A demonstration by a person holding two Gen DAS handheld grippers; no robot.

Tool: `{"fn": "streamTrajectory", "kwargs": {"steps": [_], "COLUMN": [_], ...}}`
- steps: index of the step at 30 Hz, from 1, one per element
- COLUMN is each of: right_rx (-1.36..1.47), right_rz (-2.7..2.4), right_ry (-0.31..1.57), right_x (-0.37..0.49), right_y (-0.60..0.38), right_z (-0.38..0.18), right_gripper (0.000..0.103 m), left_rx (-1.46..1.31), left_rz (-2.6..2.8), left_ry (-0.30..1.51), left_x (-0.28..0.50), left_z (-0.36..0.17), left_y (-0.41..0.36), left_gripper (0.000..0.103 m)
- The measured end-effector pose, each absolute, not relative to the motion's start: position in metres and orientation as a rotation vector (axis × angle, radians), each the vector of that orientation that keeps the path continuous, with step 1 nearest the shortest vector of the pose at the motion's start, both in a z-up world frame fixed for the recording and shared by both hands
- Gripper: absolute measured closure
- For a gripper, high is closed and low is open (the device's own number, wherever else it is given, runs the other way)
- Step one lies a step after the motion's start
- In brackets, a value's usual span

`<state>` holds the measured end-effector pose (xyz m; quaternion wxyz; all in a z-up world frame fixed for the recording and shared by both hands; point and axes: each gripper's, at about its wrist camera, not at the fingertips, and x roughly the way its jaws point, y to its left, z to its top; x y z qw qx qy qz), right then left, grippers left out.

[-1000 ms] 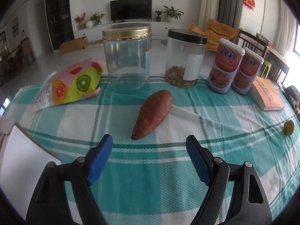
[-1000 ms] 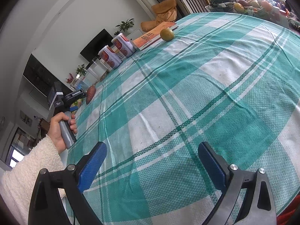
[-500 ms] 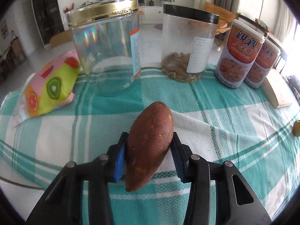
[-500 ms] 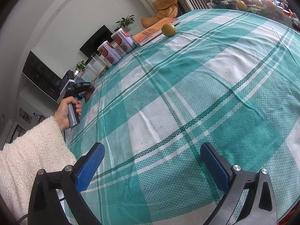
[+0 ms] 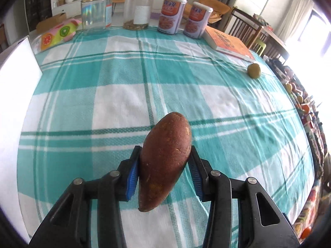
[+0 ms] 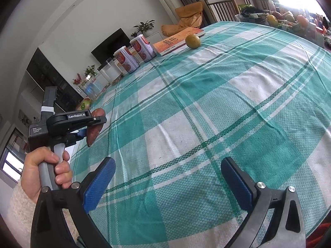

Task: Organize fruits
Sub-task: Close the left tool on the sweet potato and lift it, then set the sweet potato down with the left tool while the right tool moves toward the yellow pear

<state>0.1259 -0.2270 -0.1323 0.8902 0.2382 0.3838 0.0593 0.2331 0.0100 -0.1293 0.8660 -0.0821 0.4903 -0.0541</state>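
Observation:
My left gripper is shut on a reddish-brown sweet potato, its blue pads pressed to both sides, and holds it above the green checked tablecloth. In the right wrist view the same sweet potato hangs from the left gripper, which a hand grips by its handle. My right gripper stands open over the cloth with nothing between its fingers. A small green-yellow round fruit lies by the orange book; it shows as the round fruit in the right view.
Along the table's far edge stand a gold-lidded clear jar, a black-lidded jar, two red-labelled tins and an orange book. A fruit-print packet lies far left. A basket of fruit sits at the far right.
My left gripper closed on the sweet potato, lifted it and carried it back from the jars towards the table's middle. The right gripper stayed open and in place.

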Motion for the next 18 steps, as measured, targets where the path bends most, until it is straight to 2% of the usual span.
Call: {"fn": "streamTrajectory", "kwargs": {"steps": [5,7,8,9,15,18], "right_rx": [0.535,0.560,0.569,0.571,0.444,0.418], "right_rz": [0.103,0.077,0.063,0.046,-0.098,-0.118], "right_ry": [0.761,0.736,0.724,0.714,0.709,0.731], "right_x": [0.118,0.114,0.111,0.110,0.110,0.112], "right_y": [-0.239,-0.246,-0.250,-0.251,-0.242,-0.240], "right_z": [-0.128,-0.126,-0.125,-0.123,-0.115,-0.118], "right_gripper": [0.002,0.002,0.002,0.002,0.002,0.002], "left_rx": [0.008,0.109,0.136,0.140,0.011,0.027], "left_rz": [-0.086,-0.050,-0.020,0.001,-0.024,-0.012], "left_ry": [0.972,0.896,0.868,0.871,0.916,0.914], "left_x": [0.206,0.204,0.204,0.206,0.214,0.213], "left_z": [-0.151,-0.154,-0.155,-0.155,-0.160,-0.161], "left_y": [-0.025,-0.034,-0.036,-0.034,-0.014,-0.017], "left_gripper": [0.054,0.041,0.029,0.023,0.013,0.012]}}
